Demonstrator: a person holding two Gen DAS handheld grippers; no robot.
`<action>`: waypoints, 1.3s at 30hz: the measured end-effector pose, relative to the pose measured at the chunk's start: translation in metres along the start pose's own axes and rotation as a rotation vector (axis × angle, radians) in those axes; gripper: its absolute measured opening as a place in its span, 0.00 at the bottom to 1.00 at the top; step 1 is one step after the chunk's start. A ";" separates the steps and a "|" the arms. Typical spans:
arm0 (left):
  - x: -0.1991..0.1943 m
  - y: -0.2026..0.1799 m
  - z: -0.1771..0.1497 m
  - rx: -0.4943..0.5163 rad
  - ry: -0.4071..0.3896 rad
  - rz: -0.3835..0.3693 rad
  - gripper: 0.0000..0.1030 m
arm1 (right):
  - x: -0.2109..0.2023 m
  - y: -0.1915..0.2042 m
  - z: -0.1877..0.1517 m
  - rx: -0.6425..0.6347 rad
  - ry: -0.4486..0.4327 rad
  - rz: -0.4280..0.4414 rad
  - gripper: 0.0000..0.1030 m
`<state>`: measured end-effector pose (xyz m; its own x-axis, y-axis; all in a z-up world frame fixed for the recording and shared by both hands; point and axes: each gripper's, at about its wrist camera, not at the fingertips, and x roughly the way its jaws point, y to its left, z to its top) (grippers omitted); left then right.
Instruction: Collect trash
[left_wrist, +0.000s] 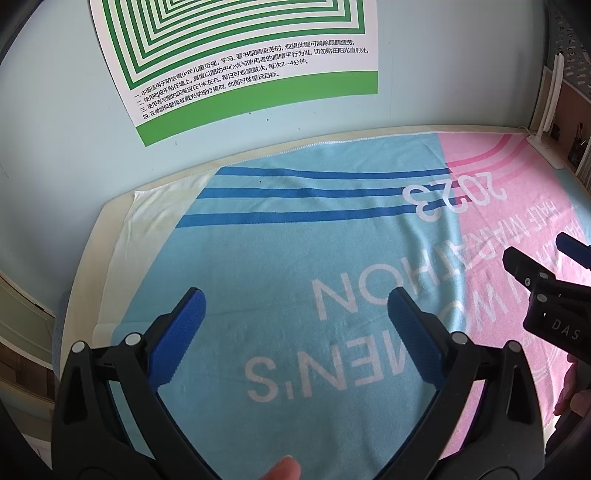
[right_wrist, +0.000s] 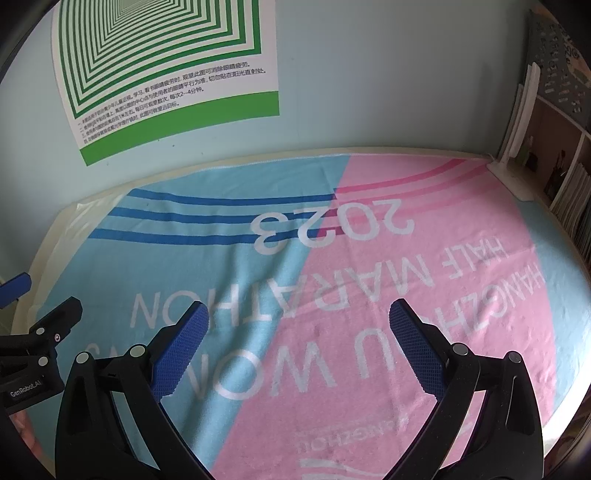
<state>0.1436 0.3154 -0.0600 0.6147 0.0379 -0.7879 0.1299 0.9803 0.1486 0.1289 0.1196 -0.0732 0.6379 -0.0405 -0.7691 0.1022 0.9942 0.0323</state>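
Observation:
No trash shows in either view. My left gripper (left_wrist: 295, 299) stands open over the blue half of a blue and pink towel (left_wrist: 280, 251) spread on the table, nothing between its blue pads. My right gripper (right_wrist: 297, 310) is open too, hovering over the towel (right_wrist: 332, 280) where blue meets pink, empty. In the left wrist view the right gripper (left_wrist: 535, 254) pokes in from the right edge. The left gripper (right_wrist: 44, 299) enters the right wrist view at the far left.
A green and white striped poster (left_wrist: 236, 59) hangs on the pale wall behind the table. A white stand (right_wrist: 517, 162) and shelves with books (right_wrist: 569, 192) sit at the back right. A fingertip (left_wrist: 284, 469) shows at the bottom edge.

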 end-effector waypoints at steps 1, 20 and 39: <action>0.000 0.000 0.000 0.000 0.000 -0.001 0.94 | 0.000 0.000 0.000 -0.001 -0.001 0.000 0.94; -0.005 0.004 0.001 -0.029 0.004 0.006 0.94 | 0.000 -0.002 0.000 -0.004 0.004 0.001 0.94; -0.039 0.009 0.016 -0.084 -0.066 0.019 0.94 | -0.007 -0.002 0.001 -0.019 -0.008 -0.015 0.94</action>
<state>0.1331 0.3195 -0.0186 0.6667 0.0464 -0.7439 0.0537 0.9925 0.1101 0.1245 0.1177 -0.0670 0.6428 -0.0562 -0.7640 0.0975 0.9952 0.0088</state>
